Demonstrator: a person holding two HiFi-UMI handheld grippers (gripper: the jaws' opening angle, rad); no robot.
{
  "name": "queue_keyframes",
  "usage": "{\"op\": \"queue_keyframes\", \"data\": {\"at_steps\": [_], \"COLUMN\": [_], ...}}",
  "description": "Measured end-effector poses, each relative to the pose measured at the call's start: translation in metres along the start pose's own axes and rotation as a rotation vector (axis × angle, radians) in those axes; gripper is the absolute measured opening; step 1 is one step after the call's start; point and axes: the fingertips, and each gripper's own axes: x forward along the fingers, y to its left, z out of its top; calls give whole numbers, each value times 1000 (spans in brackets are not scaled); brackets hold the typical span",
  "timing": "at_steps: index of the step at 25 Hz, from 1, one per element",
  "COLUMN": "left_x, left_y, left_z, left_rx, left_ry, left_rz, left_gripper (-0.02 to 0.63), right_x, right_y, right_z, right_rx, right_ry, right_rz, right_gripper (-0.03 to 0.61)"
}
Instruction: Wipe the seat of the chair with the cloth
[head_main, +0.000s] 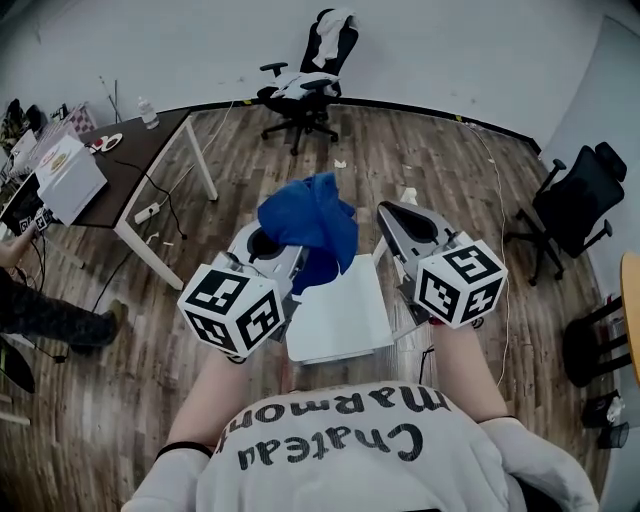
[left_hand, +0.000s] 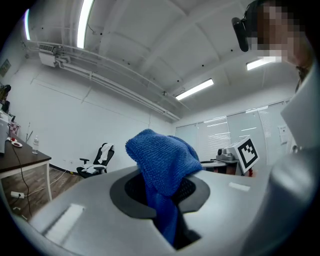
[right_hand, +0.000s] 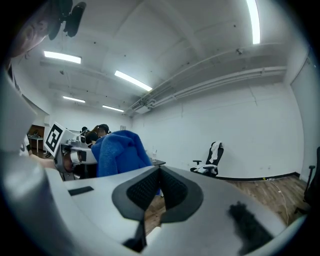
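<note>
My left gripper (head_main: 268, 243) is shut on a blue cloth (head_main: 311, 224); the cloth bunches up above the jaws and hangs over them. In the left gripper view the blue cloth (left_hand: 163, 159) rises out of the left gripper (left_hand: 163, 194), pinched between its pads. The white chair seat (head_main: 345, 318) lies below and between both grippers, partly hidden by them. To the right, my right gripper (head_main: 391, 211) is held up at about the same height, shut on nothing. The right gripper (right_hand: 159, 186) has its pads meeting, with the cloth (right_hand: 118, 152) off to its left. Both grippers are raised above the seat.
A dark table (head_main: 140, 150) with a box (head_main: 68, 178) and a bottle (head_main: 148, 112) stands at the left. One black office chair (head_main: 305, 85) is at the back wall, another black chair (head_main: 575, 205) at the right. A person's leg (head_main: 50, 315) shows at the left edge.
</note>
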Motion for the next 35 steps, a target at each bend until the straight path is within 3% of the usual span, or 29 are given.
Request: {"op": "queue_keyframes", "data": {"at_steps": [12,35], "left_x": [12,1], "left_y": [-30,-43], "left_z": [-26,-25], "left_rx": [-5,-11], "left_ry": [33,19], "left_rz": [53,128], "left_gripper": [66,66], "right_x": [-30,-47], "right_y": [-20,-23], "right_z": [-27,-33], "right_rx": [5,-3], "right_ry": [44,52], "right_rz": [22,54], "right_gripper": [14,14]}}
